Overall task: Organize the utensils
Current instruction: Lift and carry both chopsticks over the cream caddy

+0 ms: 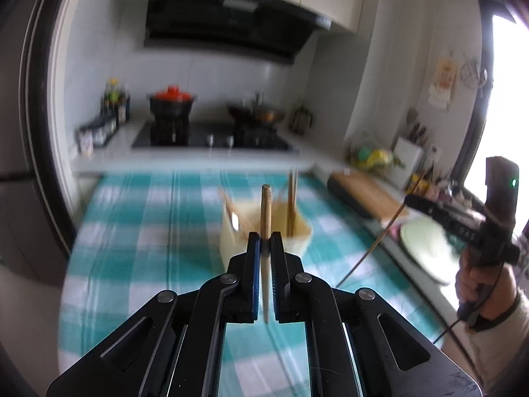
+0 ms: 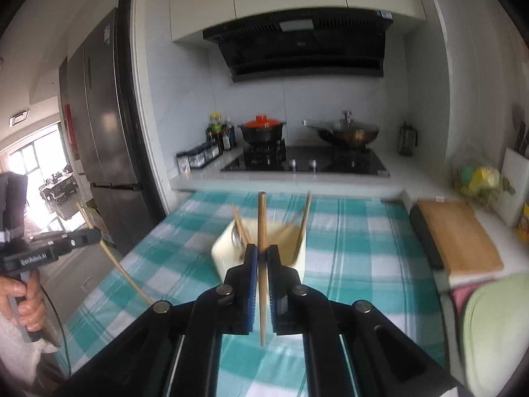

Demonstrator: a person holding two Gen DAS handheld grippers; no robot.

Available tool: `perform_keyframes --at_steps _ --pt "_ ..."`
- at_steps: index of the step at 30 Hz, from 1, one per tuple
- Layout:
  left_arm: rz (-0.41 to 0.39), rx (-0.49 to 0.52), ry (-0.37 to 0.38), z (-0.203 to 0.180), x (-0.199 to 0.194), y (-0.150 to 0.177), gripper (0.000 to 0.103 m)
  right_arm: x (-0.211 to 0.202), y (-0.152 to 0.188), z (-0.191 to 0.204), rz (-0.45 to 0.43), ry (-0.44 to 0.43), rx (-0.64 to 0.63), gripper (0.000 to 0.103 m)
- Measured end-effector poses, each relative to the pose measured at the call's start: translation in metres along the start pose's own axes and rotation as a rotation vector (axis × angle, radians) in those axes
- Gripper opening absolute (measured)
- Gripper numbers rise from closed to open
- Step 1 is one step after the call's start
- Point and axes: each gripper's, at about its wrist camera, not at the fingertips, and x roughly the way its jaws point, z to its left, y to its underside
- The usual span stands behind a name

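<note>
My left gripper (image 1: pixel 265 241) is clamped on a pale wooden stick (image 1: pixel 265 211) that stands upright at the centre of its view. My right gripper (image 2: pixel 262 253) pinches a chopstick (image 2: pixel 262 231) the same way — upright, mid-frame. Beyond both, near the middle of each picture, the cream utensil holder (image 2: pixel 223 251) sits on the teal checked cloth (image 2: pixel 363 251) with more chopsticks (image 1: pixel 292 198) leaning in it — blurred, so I cannot count them.

My black gripper (image 1: pixel 265 241) with blue pads pinches a tan-and-white utensil (image 1: pixel 265 211); below lie the teal-and-white checked cloth (image 1: pixel 139 231) and cream holder (image 1: pixel 231 235).
</note>
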Motion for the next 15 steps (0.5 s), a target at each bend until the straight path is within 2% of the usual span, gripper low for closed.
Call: perform_keyframes --at_steps 5,8,10,12,15 --pt "-0.119 0.018 -0.048 -0.005 0.021 -0.059 0.005 0.011 -0.055 0.007 -0.115 0.016 -0.061 0.006" --pt "-0.136 0.040 -0.093 -0.008 0.056 -0.077 0.005 0.028 -0.072 0.011 -0.162 0.028 -0.098 0.006" --pt "-0.106 0.041 -0.107 -0.007 0.084 -0.079 0.005 0.050 -0.077 0.012 -0.161 0.035 -0.122 0.006" --pt "-0.046 0.033 -0.109 -0.003 0.114 -0.076 0.005 0.075 -0.075 0.009 -0.122 0.030 -0.125 0.006" --pt "0.070 0.021 -0.100 0.004 0.156 -0.065 0.005 0.124 -0.064 -0.002 0.012 0.009 -0.097 0.006"
